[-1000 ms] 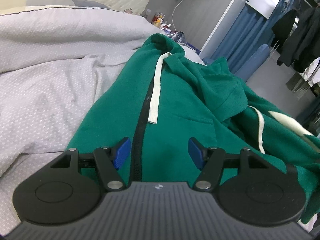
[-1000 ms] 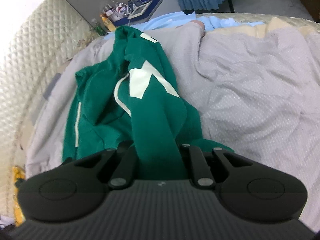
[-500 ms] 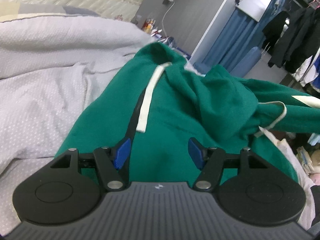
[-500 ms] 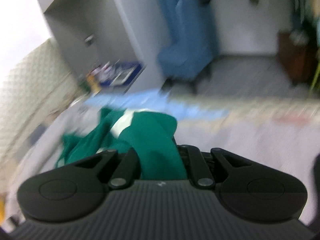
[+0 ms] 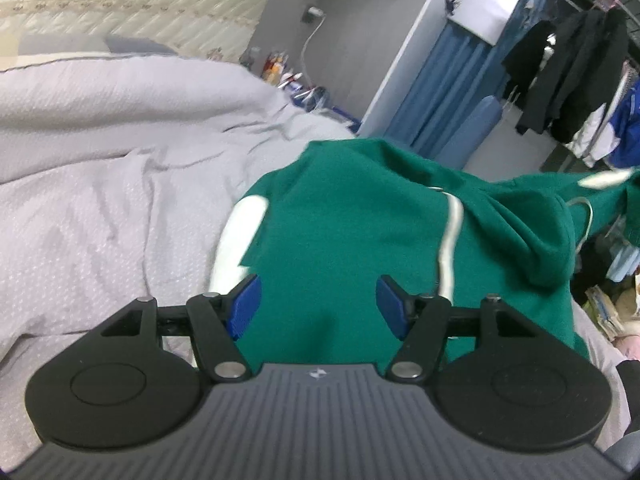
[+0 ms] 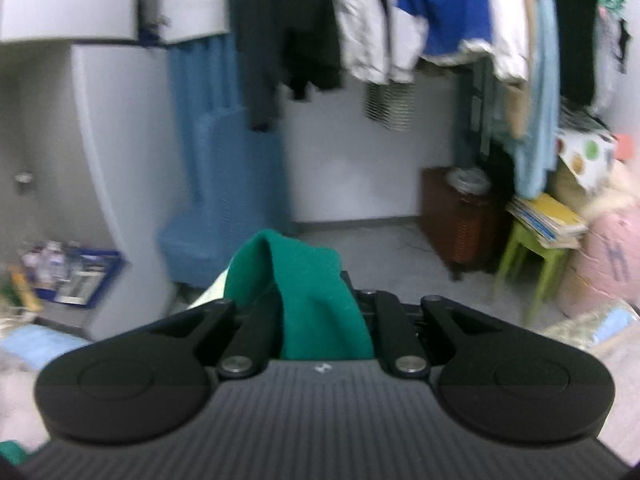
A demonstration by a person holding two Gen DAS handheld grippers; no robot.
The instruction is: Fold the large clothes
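Observation:
A green hooded sweatshirt [image 5: 360,232] with white drawstrings and white patches lies partly on the grey bedspread [image 5: 100,184] and is stretched up toward the right. My left gripper [image 5: 318,304] is open, its blue pads [image 5: 246,304] wide apart just above the green cloth. My right gripper [image 6: 316,312] is shut on a fold of the same sweatshirt [image 6: 316,292] and holds it raised, pointing at the room.
A quilted headboard [image 5: 140,4] stands behind the bed. A blue chair [image 6: 224,200], hanging clothes [image 6: 400,20], a brown cabinet [image 6: 456,220] and a green stool with books [image 6: 540,240] fill the room beyond.
My right gripper has swung up and away from the bed with the sweatshirt in it. The sweatshirt has been pulled up and to the right; its zipper front has turned out of sight.

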